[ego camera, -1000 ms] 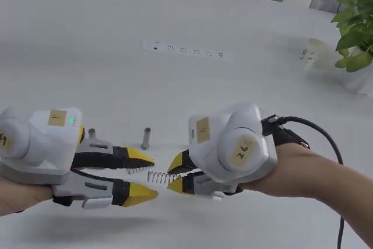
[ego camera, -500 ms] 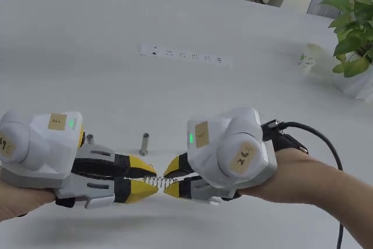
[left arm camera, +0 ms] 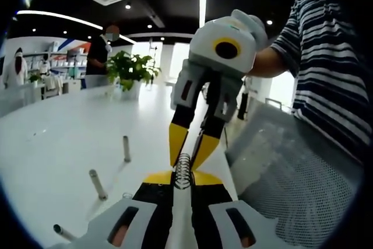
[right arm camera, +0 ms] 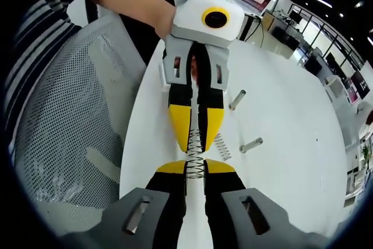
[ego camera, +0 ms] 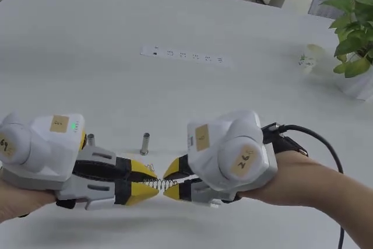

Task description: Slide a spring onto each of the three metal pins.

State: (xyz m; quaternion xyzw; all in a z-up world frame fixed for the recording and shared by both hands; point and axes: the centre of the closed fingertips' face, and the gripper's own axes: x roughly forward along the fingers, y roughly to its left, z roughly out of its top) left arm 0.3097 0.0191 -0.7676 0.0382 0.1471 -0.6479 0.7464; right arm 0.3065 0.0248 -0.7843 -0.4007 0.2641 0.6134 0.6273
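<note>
so the thin metal coil spring (ego camera: 158, 183) sits between left hand-held gripper (ego camera: 150, 180) and right hand-held gripper (ego camera: 168, 182), short metal pin (ego camera: 145, 143) just behind them

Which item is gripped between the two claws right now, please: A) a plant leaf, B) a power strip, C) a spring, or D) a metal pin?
C: a coiled spring runs from the left claw to the right claw, each closed on one end of it.

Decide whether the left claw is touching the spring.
Touching. In the left gripper view the left claw is shut on the spring, whose end sits pinched between its yellow tips.
</note>
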